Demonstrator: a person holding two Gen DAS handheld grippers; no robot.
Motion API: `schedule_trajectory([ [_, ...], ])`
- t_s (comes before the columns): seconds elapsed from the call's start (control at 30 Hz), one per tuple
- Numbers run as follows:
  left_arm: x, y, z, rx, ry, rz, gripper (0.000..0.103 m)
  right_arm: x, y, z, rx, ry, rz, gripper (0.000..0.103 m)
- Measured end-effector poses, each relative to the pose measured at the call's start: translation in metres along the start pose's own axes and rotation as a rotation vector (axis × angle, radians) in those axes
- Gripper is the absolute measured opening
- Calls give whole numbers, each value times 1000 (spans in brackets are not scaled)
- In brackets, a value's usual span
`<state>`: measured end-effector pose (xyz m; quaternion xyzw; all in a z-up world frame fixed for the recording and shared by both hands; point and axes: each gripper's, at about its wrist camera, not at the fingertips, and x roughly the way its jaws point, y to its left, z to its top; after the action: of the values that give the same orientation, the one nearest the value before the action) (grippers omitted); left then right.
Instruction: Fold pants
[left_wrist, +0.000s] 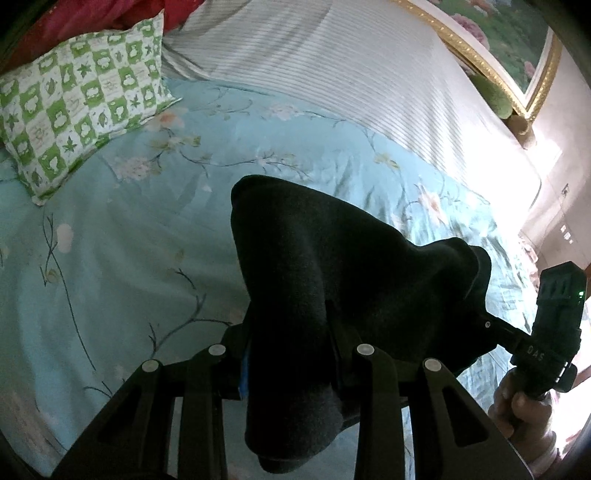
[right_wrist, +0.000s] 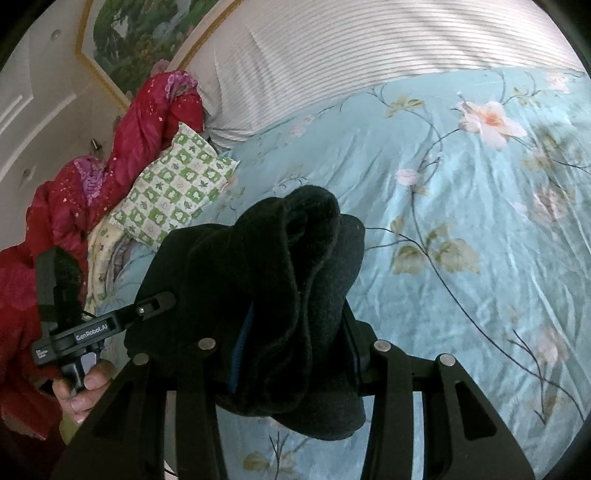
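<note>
- Risk: both grips sit on bunched fabric, so layers could slide unevenly when I lay the pants (left_wrist: 317, 280) down, leaving a crooked fold.
- Risk: the two grippers are close together; most of the cloth sags unseen below, and it may drag or catch on the floral bedsheet (left_wrist: 122, 236).
- Left gripper (left_wrist: 291, 354): clamped on a thick wad of the pants, blue pad just showing at the cloth's left edge.
- Right gripper (right_wrist: 295, 347): likewise clamped on the pants, several rolled layers pinched between its fingers.
- Pants: black, fleecy, matte; held up above the near part of the bed, gathered into a lump, no leg or waistband I can make out.
- Green checked pillow (left_wrist: 81, 103) lies far left, well apart.
</note>
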<state>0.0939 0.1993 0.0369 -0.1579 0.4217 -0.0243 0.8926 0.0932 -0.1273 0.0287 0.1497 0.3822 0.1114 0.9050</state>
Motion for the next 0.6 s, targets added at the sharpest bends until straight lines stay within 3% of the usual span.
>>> schedule_trajectory([
  [0.3,22,27,-2,-42,33,35,32,35,3,4,-13,63,-15,44],
  [0.6,29,32,-11,-29,27,46,43,45,-9,0,0,78,-46,54],
])
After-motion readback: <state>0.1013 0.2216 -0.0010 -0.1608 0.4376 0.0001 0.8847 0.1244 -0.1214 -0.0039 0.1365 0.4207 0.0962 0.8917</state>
